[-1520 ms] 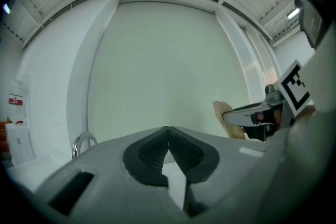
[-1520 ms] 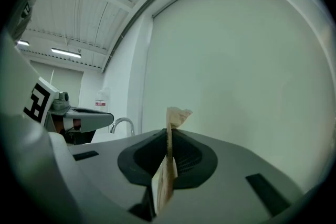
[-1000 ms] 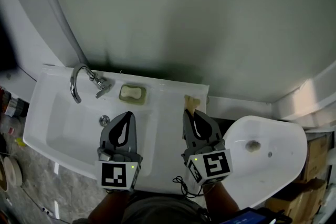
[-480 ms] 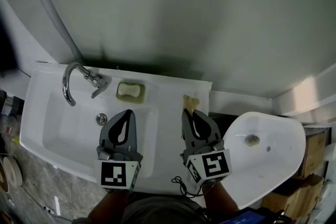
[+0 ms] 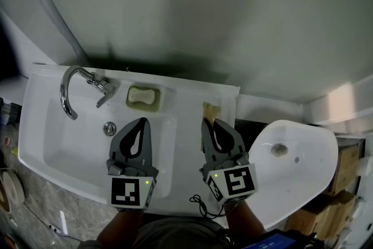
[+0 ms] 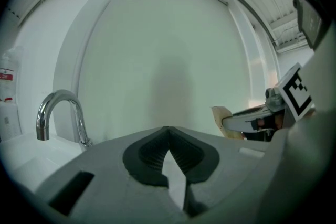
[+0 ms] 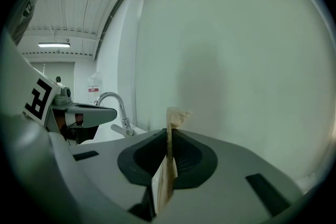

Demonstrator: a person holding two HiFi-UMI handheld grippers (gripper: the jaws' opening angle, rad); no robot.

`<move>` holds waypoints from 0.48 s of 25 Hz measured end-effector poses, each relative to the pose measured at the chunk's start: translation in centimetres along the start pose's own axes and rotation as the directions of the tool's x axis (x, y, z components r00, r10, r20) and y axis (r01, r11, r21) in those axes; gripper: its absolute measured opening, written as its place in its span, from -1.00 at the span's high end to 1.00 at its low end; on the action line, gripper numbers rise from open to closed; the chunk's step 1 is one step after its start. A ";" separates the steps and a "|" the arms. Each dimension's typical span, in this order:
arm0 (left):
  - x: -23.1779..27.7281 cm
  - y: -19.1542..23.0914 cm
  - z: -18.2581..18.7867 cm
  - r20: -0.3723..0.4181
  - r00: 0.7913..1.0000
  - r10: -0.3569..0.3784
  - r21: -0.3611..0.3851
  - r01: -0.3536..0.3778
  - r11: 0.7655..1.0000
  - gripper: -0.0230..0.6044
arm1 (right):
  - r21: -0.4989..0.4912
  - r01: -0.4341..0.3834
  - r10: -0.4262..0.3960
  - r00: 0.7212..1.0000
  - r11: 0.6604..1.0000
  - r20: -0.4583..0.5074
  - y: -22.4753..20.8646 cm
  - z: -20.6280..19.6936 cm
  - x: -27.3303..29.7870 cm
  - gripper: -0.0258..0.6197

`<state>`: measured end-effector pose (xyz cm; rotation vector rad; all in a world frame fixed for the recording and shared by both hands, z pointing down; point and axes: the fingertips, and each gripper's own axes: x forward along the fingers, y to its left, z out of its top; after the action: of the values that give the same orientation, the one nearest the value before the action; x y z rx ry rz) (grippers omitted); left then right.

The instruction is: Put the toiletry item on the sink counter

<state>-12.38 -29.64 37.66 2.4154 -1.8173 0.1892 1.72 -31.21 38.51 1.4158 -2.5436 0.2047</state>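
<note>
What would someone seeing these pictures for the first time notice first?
The grey right gripper, low in the head view, is shut on a thin beige sachet above the right end of the white ceramic sink. The matching left gripper beside it is shut and empty, over the basin. A curved chrome tap stands at the sink's back left.

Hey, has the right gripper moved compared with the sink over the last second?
Yes, slightly. The right gripper, shut on the tan packet, has come lower toward the sink counter, which looks larger beneath it; it stays near the counter's right back corner.
</note>
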 end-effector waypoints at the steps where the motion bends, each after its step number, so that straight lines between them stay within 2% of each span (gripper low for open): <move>1: 0.2 0.1 -0.2 -0.004 1.000 -0.001 -0.002 0.001 1.000 0.88 | 0.002 0.001 -0.001 1.000 1.000 -0.005 0.0 -0.2 0.2 0.83; 12: 2.8 0.7 -2.8 -0.066 0.998 -0.026 -0.023 0.024 0.999 0.88 | 0.027 0.013 -0.011 0.998 1.000 -0.060 -1.2 -2.9 2.6 0.83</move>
<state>-12.35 -32.07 40.89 2.3863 -1.7510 0.2419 1.76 -33.27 41.96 1.4123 -2.4927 0.2762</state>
